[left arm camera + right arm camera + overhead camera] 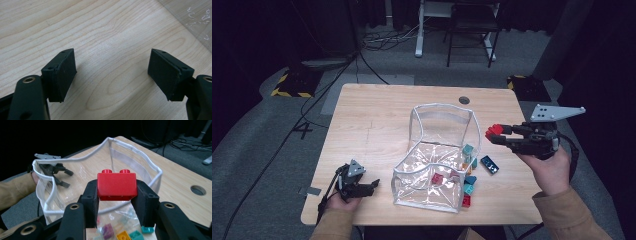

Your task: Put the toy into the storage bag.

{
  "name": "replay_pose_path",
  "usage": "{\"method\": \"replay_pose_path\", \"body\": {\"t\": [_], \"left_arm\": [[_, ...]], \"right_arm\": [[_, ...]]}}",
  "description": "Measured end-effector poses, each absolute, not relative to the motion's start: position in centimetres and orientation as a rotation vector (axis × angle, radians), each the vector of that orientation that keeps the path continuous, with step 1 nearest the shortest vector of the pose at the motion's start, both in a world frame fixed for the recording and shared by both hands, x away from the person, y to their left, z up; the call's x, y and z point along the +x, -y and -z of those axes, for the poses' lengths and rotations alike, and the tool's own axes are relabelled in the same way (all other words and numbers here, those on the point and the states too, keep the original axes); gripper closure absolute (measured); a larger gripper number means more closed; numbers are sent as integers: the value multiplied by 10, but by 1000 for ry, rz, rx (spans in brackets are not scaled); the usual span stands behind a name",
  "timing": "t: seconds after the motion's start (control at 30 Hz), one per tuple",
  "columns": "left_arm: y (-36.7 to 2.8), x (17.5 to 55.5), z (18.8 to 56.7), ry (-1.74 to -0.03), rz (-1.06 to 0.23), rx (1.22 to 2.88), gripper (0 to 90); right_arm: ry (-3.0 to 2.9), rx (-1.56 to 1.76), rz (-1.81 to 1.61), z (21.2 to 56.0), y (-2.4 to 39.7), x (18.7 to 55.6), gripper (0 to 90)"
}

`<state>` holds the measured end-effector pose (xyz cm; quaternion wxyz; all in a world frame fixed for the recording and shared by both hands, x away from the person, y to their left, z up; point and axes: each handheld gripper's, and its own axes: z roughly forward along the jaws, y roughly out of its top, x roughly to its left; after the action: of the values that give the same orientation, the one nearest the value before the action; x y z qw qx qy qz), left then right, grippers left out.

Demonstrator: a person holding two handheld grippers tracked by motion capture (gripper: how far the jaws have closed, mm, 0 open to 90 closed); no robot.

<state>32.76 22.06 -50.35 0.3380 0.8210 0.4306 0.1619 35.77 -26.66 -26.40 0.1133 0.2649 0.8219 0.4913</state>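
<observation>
Overhead, the right gripper (497,133) clamps an unmarked red brick (116,185) beside the clear bag (419,114); the left gripper (373,186) rests wide open, empty.

Grey carpet floor (257,130), trailing cables (384,40), dark room beyond.

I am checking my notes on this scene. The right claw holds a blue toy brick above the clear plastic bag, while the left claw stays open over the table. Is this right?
Not quite: the toy brick in the right claw is red, not blue, as the right gripper view shows. The rest holds: it is held above the clear plastic bag, and the left claw is open over the table.
</observation>
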Motion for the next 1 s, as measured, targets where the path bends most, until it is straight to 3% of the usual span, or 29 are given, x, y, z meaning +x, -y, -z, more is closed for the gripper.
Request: {"method": "replay_pose_path", "body": {"t": [1.0], "left_arm": [[-221,328,503,-1117,-416,2142,221]], "right_arm": [[-2560,673,-1430,266,179,406,582]]}}
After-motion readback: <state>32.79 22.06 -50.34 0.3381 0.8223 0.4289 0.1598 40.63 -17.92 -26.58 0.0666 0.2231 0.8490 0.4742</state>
